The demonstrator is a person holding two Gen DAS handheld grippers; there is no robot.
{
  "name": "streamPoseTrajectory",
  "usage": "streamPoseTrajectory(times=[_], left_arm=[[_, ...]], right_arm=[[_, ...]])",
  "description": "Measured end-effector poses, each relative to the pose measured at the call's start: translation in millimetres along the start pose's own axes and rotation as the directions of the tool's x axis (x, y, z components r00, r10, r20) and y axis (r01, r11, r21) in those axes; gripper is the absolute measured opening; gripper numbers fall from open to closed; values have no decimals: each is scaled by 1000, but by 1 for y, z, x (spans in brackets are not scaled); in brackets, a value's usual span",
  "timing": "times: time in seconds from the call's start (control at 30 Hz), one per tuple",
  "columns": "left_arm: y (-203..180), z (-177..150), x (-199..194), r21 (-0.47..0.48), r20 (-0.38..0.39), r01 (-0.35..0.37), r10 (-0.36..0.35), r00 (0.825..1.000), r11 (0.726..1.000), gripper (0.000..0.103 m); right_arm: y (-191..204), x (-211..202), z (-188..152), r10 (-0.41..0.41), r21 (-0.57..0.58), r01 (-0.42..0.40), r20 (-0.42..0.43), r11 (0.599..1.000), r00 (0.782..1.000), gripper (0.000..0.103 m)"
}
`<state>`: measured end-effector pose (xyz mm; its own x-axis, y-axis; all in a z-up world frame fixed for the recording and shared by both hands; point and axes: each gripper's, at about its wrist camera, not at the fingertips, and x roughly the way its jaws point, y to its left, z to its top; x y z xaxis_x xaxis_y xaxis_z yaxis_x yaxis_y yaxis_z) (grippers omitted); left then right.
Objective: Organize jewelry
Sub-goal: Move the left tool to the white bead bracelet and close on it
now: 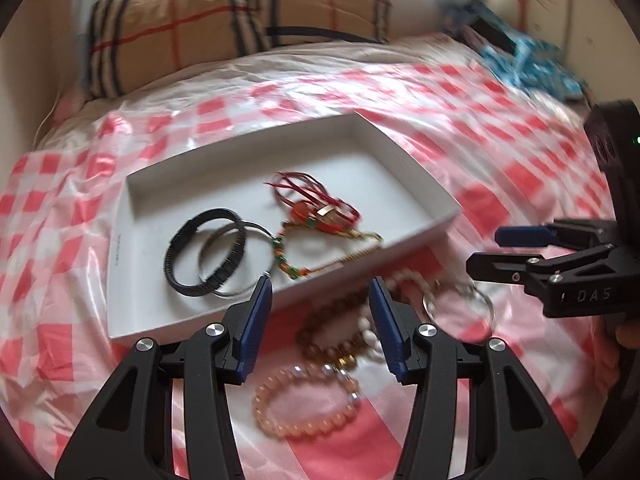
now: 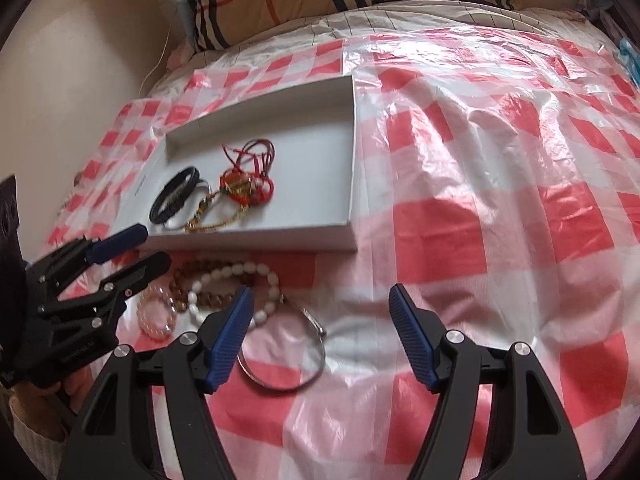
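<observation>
Jaws of the left gripper (image 1: 320,300) stand apart and empty above the loose bracelets (image 1: 340,344) lying on the bed (image 2: 480,208) against the white tray's (image 2: 256,238) near edge; the right gripper (image 2: 320,312) gapes too, over the silver bangle (image 2: 288,352).

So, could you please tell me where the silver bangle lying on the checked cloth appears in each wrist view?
Left wrist view: the silver bangle lies right of centre, blurred, just beyond the right blue pad.
Right wrist view: it lies low, left of centre, beside the left blue pad.
Shared landmark: the white bead bracelet next to it.
</observation>
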<state>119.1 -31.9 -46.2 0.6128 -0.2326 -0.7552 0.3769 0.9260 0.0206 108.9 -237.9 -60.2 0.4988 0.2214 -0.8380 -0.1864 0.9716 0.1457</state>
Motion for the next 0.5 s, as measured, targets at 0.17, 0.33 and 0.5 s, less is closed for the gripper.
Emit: streamPoseTrajectory(times=[0.17, 0.33, 0.5], left_arm=[[-14, -8, 16, 21, -60, 32, -31, 998, 999, 47], [-22, -10, 24, 36, -70, 16, -13, 997, 999, 47], [-35, -16, 34, 102, -124, 31, -18, 992, 994, 8]], right_arm=[[4, 2, -14, -12, -42, 11, -28, 999, 1000, 49], [14, 14, -17, -66, -112, 58, -65, 992, 996, 41], [21, 20, -21, -79, -161, 64, -88, 985, 993, 31]])
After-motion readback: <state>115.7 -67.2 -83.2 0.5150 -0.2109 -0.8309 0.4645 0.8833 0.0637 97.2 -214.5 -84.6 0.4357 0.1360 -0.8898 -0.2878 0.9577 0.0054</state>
